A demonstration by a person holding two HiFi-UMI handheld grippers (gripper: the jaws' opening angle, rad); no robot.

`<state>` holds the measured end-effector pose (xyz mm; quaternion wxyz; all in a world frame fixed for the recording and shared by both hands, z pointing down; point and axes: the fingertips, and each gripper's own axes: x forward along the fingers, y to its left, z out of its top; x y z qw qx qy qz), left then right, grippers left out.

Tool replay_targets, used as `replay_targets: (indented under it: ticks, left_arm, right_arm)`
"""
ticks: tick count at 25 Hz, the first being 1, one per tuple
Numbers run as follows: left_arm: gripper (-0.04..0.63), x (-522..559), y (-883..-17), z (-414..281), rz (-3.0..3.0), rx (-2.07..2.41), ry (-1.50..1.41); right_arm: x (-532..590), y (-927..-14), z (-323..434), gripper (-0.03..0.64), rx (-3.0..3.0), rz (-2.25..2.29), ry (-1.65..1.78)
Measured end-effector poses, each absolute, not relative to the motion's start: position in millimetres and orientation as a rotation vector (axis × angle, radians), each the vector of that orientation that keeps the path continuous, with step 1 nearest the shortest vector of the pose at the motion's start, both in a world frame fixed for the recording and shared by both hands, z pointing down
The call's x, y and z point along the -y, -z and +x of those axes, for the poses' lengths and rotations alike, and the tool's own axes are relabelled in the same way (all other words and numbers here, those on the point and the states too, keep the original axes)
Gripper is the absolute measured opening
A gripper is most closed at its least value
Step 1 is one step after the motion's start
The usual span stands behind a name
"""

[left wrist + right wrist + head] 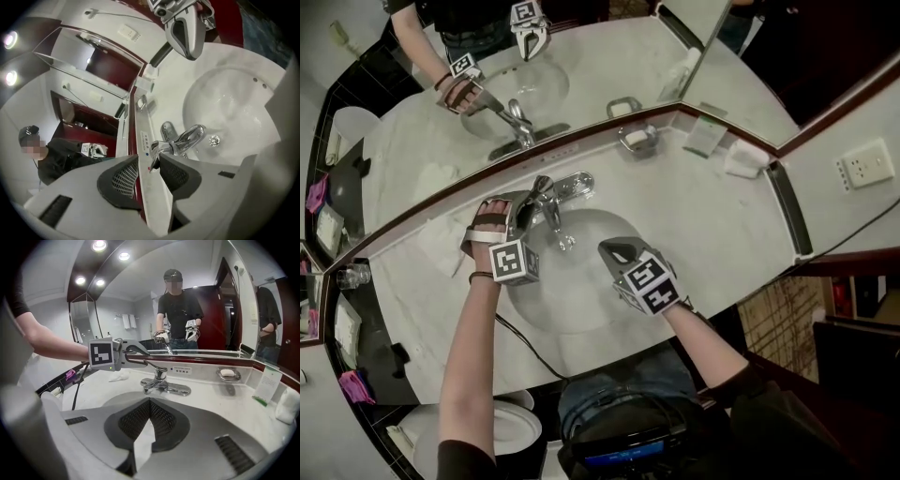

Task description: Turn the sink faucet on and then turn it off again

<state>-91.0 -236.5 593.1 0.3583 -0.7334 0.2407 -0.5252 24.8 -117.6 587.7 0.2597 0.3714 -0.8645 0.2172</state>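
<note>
— Where is the polished chrome faucet (553, 211) found?
— At twelve o'clock of the white basin (581, 300). Its lever (152, 365) is straddled by the left tool (152, 161), jaws apart; the right tool (150, 401) is closed, empty.
— Handling?
— Stiff, slick metal is expected; the lever's tip should be gripped.

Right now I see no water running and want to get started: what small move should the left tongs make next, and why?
Probably close the left tongs on the faucet lever. Their jaws stand apart with the lever's tip between them, unpinched, and no stream shows at the spout, so the faucet likely has yet to be turned on.
</note>
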Motion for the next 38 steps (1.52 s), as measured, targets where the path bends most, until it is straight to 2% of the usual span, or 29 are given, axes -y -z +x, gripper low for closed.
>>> replay_targets:
  ticks: [4,7,38]
  left_arm:
    - [0.134,241.9,-603.7,-91.2,-1.878,-0.582,1.361]
    - [0.072,240.7,-608.7,-88.5,-1.835,-0.55,1.345]
    - [0.056,218.1,-632.4,-100.7,-1.764,-0.798,1.198]
  right_arm:
    - [116.9,-594.1,31.5,0.025,2.323,1.008,-0.614]
    - [116.0,-603.1,35.2,0.025,2.307,1.009,-0.61]
    - [93.0,-630.8,12.5,0.025,2.286,0.962,-0.652]
